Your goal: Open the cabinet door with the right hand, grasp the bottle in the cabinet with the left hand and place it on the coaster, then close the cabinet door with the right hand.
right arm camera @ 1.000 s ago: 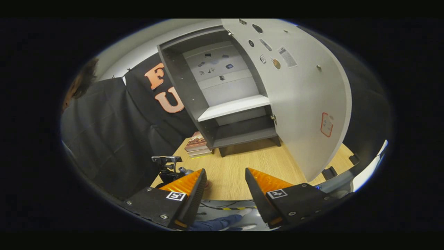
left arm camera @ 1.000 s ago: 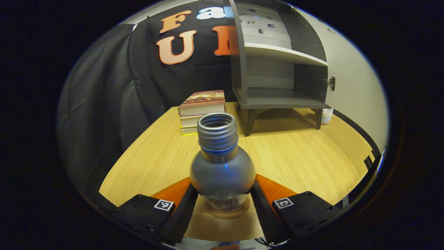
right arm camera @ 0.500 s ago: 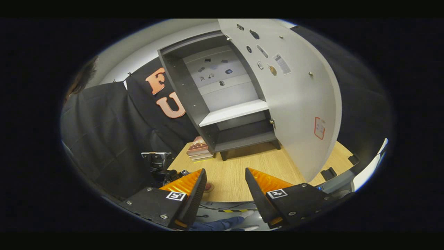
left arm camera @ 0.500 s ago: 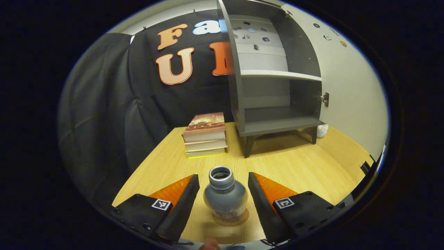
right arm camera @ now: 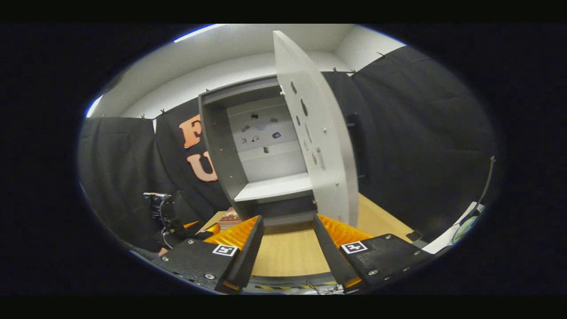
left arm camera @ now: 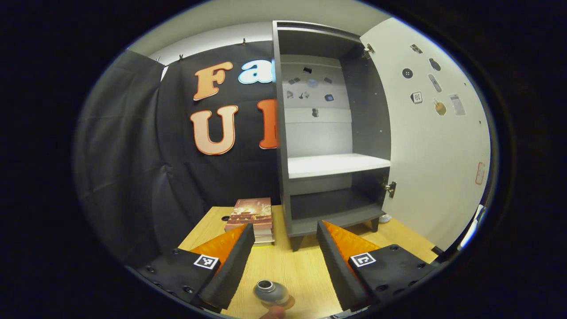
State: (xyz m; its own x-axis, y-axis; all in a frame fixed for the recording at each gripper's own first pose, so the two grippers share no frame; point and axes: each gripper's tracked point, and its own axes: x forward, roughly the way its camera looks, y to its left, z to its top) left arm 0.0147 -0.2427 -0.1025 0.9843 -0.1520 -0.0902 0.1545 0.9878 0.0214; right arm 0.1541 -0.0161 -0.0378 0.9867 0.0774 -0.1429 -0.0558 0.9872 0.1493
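— Silver-grey, is that the bottle (left arm camera: 270, 291)?

— Yes. In the left gripper view it stands upright with its open mouth showing, on a round brownish coaster (left arm camera: 287, 303) at the near edge of the wooden table (left arm camera: 292, 270). A fingertip (left arm camera: 273, 313) shows just in front of it at the bottom of the view.

— Is the left gripper (left arm camera: 281, 254) holding it?

— No. Its two fingers are spread wide with nothing between them, and the bottle sits low in the gap, apart from both.

— What lies beyond?

— A stack of books (left arm camera: 250, 219) toward the far left of the table, and just to its right the dark grey cabinet (left arm camera: 328, 133) on short legs. Its white shelf and the darker floor below hold nothing. Small dark stickers dot the pale back panel.

— And the door?

— The white cabinet door (left arm camera: 436, 150) stands swung open on the right, hinged at the cabinet's right side, with a few stickers on its inner face.

— Where is the right gripper (right arm camera: 287, 241)?

— In the right gripper view its fingers are parted and empty, pointing at the door (right arm camera: 321, 133), seen almost edge-on close ahead. I cannot tell if the right finger touches the door's lower edge. The other gripper's rig (right arm camera: 166, 217) shows at the left, over the table's near left corner.
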